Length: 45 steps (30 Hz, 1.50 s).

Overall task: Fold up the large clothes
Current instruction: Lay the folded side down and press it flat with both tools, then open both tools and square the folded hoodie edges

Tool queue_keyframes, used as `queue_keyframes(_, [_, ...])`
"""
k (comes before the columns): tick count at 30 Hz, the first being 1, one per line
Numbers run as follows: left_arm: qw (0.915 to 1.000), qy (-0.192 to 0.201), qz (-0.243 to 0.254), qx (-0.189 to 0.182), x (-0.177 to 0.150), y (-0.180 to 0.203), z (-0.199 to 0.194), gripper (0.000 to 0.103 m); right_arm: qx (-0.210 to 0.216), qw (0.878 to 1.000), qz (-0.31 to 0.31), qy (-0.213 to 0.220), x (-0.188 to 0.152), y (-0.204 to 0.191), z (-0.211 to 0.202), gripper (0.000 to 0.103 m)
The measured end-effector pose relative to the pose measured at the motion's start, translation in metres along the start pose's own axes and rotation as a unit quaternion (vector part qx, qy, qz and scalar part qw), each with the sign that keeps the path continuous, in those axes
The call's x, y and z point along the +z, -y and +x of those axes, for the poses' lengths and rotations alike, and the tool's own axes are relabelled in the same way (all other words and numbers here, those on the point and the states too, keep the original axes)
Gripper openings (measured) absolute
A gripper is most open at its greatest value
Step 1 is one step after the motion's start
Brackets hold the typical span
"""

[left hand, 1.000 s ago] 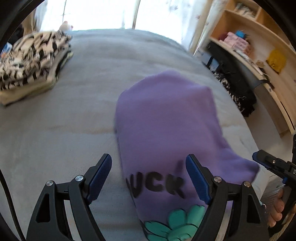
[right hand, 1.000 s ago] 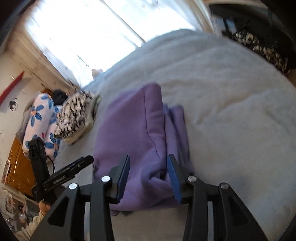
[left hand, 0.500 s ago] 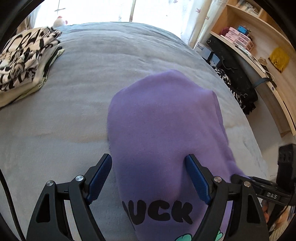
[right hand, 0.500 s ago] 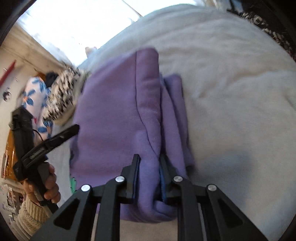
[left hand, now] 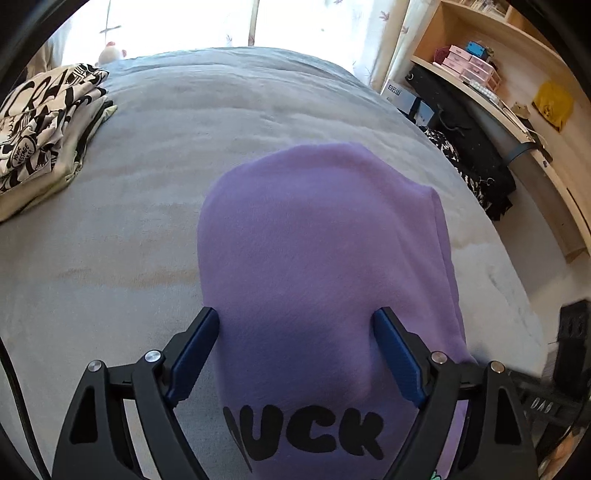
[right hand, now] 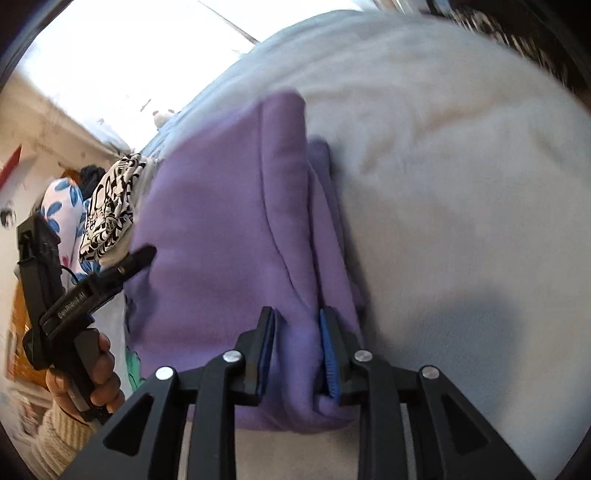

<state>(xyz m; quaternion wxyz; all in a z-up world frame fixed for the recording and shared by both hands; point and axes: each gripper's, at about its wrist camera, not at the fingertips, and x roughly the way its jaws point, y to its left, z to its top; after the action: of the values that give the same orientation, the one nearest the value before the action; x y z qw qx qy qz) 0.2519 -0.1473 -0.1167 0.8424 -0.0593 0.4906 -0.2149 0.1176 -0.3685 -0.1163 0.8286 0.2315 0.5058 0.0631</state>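
Straddling the purple sweatshirt (left hand: 317, 236), the left hand-held gripper (left hand: 295, 347) spreads, half hiding its lettering; the right (right hand: 297, 343) opens around a fold.

Bright daylight pours through the window (left hand: 177, 22) behind the grey-covered bed (left hand: 184, 155). A light wooden shelf unit (left hand: 517, 74) stands along the right, holding pink boxes (left hand: 469, 64) and a yellow cloth (left hand: 554, 105). A floral curtain (left hand: 391, 37) hangs beside it.
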Motion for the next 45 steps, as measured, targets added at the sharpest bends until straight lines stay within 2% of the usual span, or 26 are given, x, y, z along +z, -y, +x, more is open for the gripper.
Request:
queue_keyframes(2, [1.0000,-0.001,0.002,-0.005,0.006,-0.003,-0.004,0.084,0.002,1.000,-0.011,0.016,0.015,-0.007,-0.006,0.042])
queue_keyframes(3, [1.0000,0.002,0.002,-0.006,0.009,-0.005,-0.005,0.084,0.003,1.000,-0.013,0.025,0.024,-0.008,-0.007,0.044])
queue_keyframes(7, [0.9998,0.011,-0.013,-0.007,0.023,-0.013,-0.007,0.084,0.002,0.999,-0.015,0.038,0.066,-0.013,0.006,0.045])
queue_keyframes(11, [0.9990,0.011,-0.041,-0.013,0.034,-0.026,0.001,0.084,0.018,1.000,-0.002,0.020,0.099,-0.012,0.034,0.045])
queue_keyframes(14, [0.9976,0.006,-0.063,-0.031,0.038,-0.033,0.012,0.084,0.026,0.999,0.014,-0.013,0.112,-0.008,0.065,0.045])
queue_keyframes(16, [0.9975,0.009,-0.065,-0.025,0.038,-0.030,0.020,0.084,0.026,0.999,0.020,-0.027,0.112,-0.004,0.079,0.043])
queue_keyframes(17, [0.9978,0.012,-0.063,-0.018,0.038,-0.027,0.022,0.085,0.011,1.000,0.014,-0.019,0.111,-0.002,0.080,0.026])
queue_keyframes(18, [0.9983,0.018,-0.055,-0.009,0.038,-0.022,0.024,0.086,0.004,1.000,0.008,-0.014,0.109,-0.001,0.078,0.023])
queue_keyframes(23, [0.9987,0.026,-0.012,0.042,0.037,0.007,0.038,0.097,-0.018,1.000,-0.001,0.010,0.097,0.012,0.074,0.023])
queue_keyframes(25, [0.9976,0.025,0.003,0.065,0.036,0.016,0.044,0.100,-0.026,1.000,-0.002,0.014,0.094,0.015,0.082,0.026])
queue_keyframes(27, [0.9974,0.022,0.002,0.069,0.037,0.016,0.046,0.101,-0.040,0.999,0.000,0.022,0.091,0.017,0.091,0.044])
queue_keyframes(30, [0.9980,0.018,-0.008,0.061,0.036,0.011,0.045,0.101,-0.032,0.999,0.024,0.022,0.091,0.025,0.094,0.057])
queue_keyframes(33, [0.9982,0.018,-0.007,0.056,0.036,0.010,0.040,0.101,-0.017,0.999,0.043,0.022,0.090,0.030,0.084,0.058])
queue_keyframes(39, [0.9985,0.004,-0.030,0.047,0.035,0.011,0.024,0.101,-0.034,0.998,0.032,0.037,0.082,0.011,0.048,0.060])
queue_keyframes(45, [0.9978,0.022,0.006,0.062,0.023,0.025,-0.020,0.101,-0.034,0.998,0.002,0.047,0.069,-0.006,0.011,0.060])
